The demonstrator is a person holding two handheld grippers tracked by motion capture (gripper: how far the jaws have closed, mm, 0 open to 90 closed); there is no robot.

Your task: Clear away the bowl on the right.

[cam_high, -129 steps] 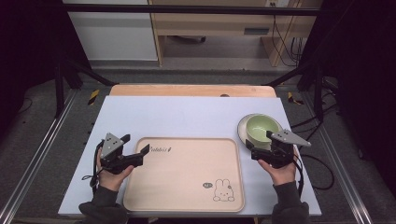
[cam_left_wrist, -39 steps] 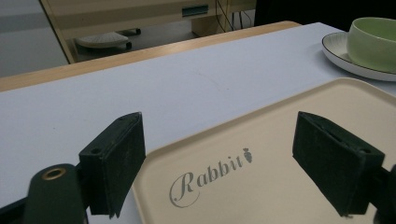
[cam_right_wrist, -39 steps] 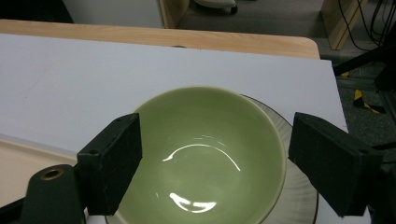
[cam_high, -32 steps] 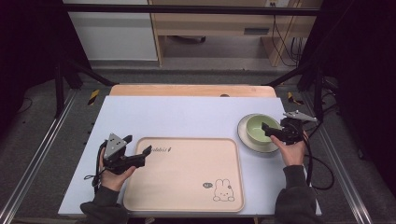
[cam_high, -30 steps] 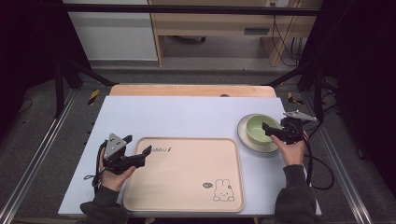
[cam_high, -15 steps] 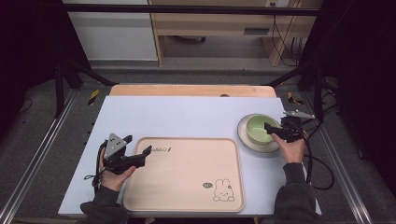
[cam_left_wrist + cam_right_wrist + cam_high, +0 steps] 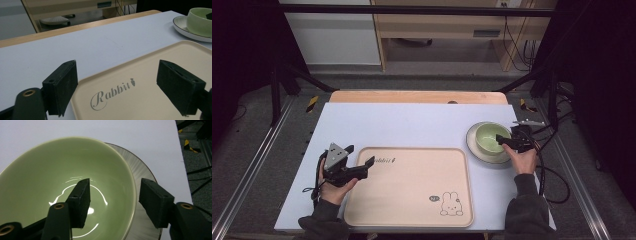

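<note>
While the right gripper (image 7: 504, 141) sits over the edge of the green bowl (image 7: 488, 137), its jaws are spread apart, one inside the bowl and one outside, with the rim between them, and they do not pinch it yet. The green bowl stands on a pale plate (image 7: 478, 152), just to the right of the big tray (image 7: 412, 190) and touching nothing on it. The left gripper (image 7: 364, 166) waits at the tray's top left corner, near the word "Rabbit" (image 7: 113, 93), with its jaws wide apart and nothing between them. I think the job is to lift the bowl and put it on the tray. Things could go wrong from here. The bowl looks smooth and shiny, so if the jaws close on only a thin bit of rim, it could slip out and fall. If the squeeze comes from one side, the bowl could tip and knock the plate under it. The plate might also slide along the table (image 7: 412, 125) if the bowl gets pushed and not lifted. Holding by one edge makes the bowl hang crooked, so it might bump the tray's raised edge on the way.
</note>
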